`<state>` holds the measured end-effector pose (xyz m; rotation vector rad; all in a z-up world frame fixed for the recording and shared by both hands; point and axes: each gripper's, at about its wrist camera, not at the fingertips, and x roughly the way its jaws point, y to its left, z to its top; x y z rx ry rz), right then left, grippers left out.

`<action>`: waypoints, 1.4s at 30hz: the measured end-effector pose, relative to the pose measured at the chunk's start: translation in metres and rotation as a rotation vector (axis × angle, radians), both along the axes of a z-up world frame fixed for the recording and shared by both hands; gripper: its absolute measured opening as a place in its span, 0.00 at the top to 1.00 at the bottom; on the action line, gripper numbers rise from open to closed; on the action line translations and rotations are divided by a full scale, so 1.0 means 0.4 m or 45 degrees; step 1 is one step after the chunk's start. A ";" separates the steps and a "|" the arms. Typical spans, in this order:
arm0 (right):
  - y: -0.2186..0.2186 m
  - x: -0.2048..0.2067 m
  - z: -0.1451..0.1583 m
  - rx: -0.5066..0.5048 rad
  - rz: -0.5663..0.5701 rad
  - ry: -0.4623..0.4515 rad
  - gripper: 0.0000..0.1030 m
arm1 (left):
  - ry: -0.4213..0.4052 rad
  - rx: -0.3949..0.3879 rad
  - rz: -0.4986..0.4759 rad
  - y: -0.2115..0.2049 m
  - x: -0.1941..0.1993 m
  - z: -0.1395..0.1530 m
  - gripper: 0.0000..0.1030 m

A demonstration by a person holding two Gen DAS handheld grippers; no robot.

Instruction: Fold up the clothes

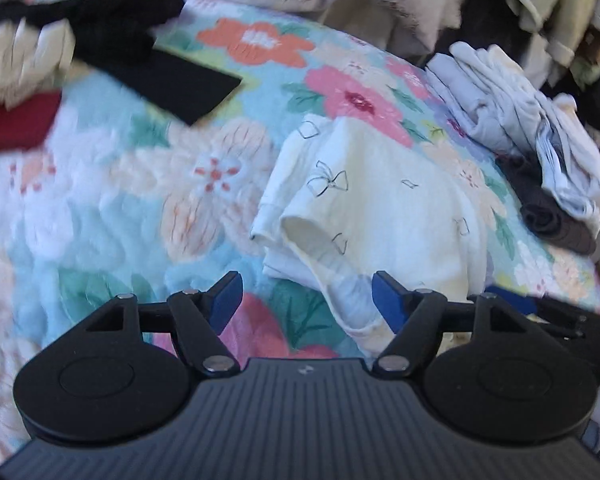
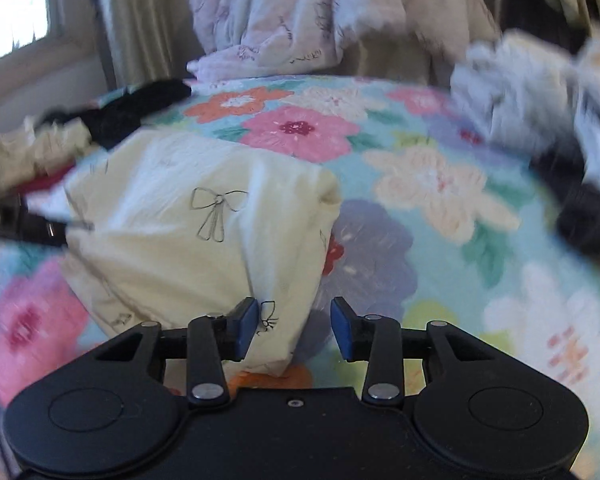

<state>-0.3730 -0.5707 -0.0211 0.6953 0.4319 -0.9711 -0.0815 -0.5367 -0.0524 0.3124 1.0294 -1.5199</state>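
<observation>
A cream garment with small bow prints [image 1: 384, 208] lies folded on the floral blanket [image 1: 112, 200]. My left gripper [image 1: 307, 300] is open, just short of the garment's near edge, with cloth showing between the blue pads. In the right wrist view the same garment [image 2: 188, 232] lies left of centre. My right gripper [image 2: 294, 330] is open at the garment's near right corner, holding nothing. The other gripper [image 2: 28, 220] shows dark at the garment's left edge.
A black garment [image 1: 140, 56] and a red one [image 1: 16, 120] lie at the far left. A heap of white and grey clothes [image 1: 520, 120] sits at the right, over a dark item [image 1: 552, 220]. A pink-white bundle [image 2: 284, 20] stands behind the bed.
</observation>
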 end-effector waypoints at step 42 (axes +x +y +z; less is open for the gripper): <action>-0.023 -0.524 0.235 -0.043 -0.196 -0.493 0.73 | 0.220 -0.473 -0.582 -0.158 -0.597 0.216 0.78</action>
